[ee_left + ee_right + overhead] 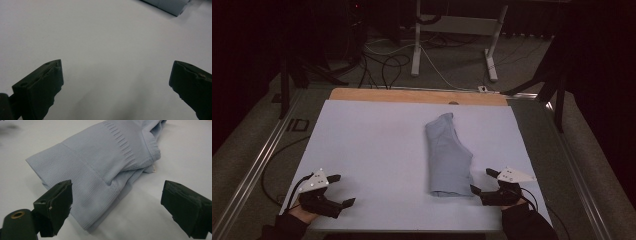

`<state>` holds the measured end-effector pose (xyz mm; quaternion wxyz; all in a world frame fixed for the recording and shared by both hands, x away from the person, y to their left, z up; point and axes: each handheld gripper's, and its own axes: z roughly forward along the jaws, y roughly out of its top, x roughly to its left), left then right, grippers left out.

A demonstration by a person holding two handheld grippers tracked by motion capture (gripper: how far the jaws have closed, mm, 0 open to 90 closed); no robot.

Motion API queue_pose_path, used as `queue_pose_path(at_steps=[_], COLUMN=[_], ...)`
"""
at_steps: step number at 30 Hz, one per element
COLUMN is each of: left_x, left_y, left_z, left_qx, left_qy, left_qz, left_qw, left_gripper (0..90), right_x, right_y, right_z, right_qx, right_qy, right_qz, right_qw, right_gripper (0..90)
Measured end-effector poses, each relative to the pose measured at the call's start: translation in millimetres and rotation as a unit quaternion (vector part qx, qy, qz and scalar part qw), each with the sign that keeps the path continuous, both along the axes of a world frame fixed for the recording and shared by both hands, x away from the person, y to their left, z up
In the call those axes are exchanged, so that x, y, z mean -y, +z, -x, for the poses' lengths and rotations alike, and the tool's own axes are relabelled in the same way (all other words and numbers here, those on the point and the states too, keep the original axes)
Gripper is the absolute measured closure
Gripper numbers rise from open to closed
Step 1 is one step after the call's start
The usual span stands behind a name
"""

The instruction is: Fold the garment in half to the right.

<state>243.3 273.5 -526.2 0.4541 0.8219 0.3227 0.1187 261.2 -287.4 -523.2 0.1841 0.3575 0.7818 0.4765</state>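
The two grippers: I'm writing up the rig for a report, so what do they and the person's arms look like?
Each gripper, left and right, is black, with two blocky jaws whose inner faces look rough and chipped, seen close up in the gripper views. A pale grey three-cornered plate dotted with small holes sits on top of each, and a thin dark cable trails from it. The person wears dark sleeves.

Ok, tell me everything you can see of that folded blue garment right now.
The garment is a pale blue knit, folded into a long narrow bundle lying flat on the white table cover, right of centre. Its near end shows a wide ribbed hem band, with a second ribbed band folded over it. The right gripper, jaws open, sits at the near right corner; I cannot tell whether it touches.
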Motion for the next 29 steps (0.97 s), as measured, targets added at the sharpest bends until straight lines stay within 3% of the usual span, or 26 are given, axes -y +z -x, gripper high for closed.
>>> queue_pose_path(at_steps=[2, 13, 29], left_x=[-5.3, -10.5, -7.6], left_y=[-1.8, -1.0, -1.4], left_z=[0.1, -0.2, 0.9], left_qx=[0.004, 0.020, 0.020], left_qy=[0.015, 0.051, 0.040], left_qz=[0.010, -0.001, 0.003], left_qw=[0.9998, 0.9985, 0.9990], left_gripper=[0.0, 0.0, 0.0], right_x=[0.8, -1.1, -1.7], right_y=[-1.0, -5.3, -2.2], right_z=[-2.5, -11.4, -8.8], right_qx=[0.000, 0.000, 0.005], right_qy=[-0.005, -0.016, -0.015], right_qz=[-0.004, 0.005, 0.010], right_qw=[1.0000, 0.9999, 0.9998], right_gripper=[10.5, 10.6, 10.6])
